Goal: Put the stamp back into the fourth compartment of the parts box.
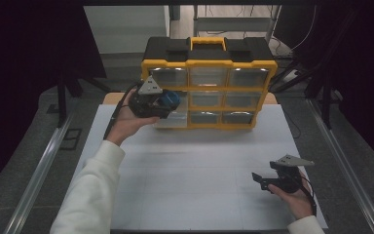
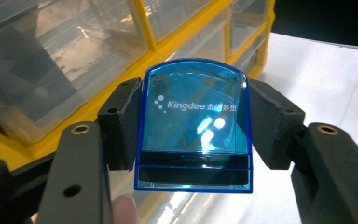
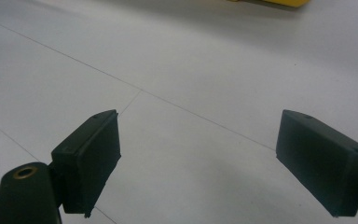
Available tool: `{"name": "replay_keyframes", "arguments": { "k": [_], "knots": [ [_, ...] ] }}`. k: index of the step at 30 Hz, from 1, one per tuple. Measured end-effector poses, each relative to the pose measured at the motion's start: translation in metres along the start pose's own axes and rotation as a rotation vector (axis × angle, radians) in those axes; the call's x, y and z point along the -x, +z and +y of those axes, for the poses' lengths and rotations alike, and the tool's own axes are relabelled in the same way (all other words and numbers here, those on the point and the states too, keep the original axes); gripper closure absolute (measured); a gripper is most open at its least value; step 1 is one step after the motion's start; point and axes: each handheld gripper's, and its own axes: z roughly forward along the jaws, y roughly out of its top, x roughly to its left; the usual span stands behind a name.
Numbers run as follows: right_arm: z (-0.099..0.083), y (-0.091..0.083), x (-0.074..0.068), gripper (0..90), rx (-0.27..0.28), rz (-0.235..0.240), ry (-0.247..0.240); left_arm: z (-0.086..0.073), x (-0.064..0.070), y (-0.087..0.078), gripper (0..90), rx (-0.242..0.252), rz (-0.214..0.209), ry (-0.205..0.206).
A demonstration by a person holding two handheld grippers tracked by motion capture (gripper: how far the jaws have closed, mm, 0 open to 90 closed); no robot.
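Observation:
A yellow and black drawer cabinet (image 1: 209, 83) with clear drawers stands at the back of the white table (image 1: 199, 165). My left gripper (image 1: 168, 101) is raised in front of the cabinet's left column, shut on a blue translucent block (image 2: 195, 126) printed "Kingdee". Both jaws press the block's sides, and the block (image 1: 169, 100) shows blue at the gripper's tip. One clear drawer (image 1: 172, 118) at the lower left stands pulled out beneath the gripper. My right gripper (image 1: 259, 179) rests low at the table's front right, open, with bare table between its fingers (image 3: 91, 158).
Metal rails (image 1: 39, 170) run along both sides of the table. The cabinet's clear drawers (image 2: 51, 60) lie close behind the blue block. A fingertip (image 2: 123, 205) shows below the block. Dark frame legs (image 1: 63, 97) stand off the table's back corners.

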Motion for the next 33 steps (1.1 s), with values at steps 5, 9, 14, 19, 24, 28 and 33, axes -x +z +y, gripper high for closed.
{"name": "replay_keyframes", "arguments": {
  "k": [5,9,14,19,24,28,33],
  "knots": [
    [0.000,0.000,0.000,14.2,0.000,0.000,0.000,0.002,-0.005,0.002,41.8,0.002,0.012,-0.015],
    [0.000,0.000,0.000,14.2,-0.001,0.000,0.000,0.001,-0.010,0.005,41.8,-0.008,0.024,-0.022],
    [0.000,0.000,0.000,14.2,-0.003,-0.001,0.000,0.000,-0.017,0.006,41.8,-0.006,0.039,-0.046],
    [0.000,0.001,0.000,14.2,-0.004,-0.001,-0.002,0.001,-0.021,0.011,41.8,-0.017,0.062,-0.059],
    [0.000,0.001,0.000,14.2,-0.005,-0.001,0.000,-0.001,-0.023,0.015,41.7,-0.035,0.079,-0.061],
    [0.000,0.001,0.000,14.2,-0.005,-0.001,0.001,-0.002,-0.024,0.017,41.7,-0.035,0.085,-0.062],
    [0.000,0.001,0.000,14.2,-0.007,-0.003,0.001,-0.001,-0.024,0.017,41.5,-0.028,0.087,-0.057]
  ]
}}
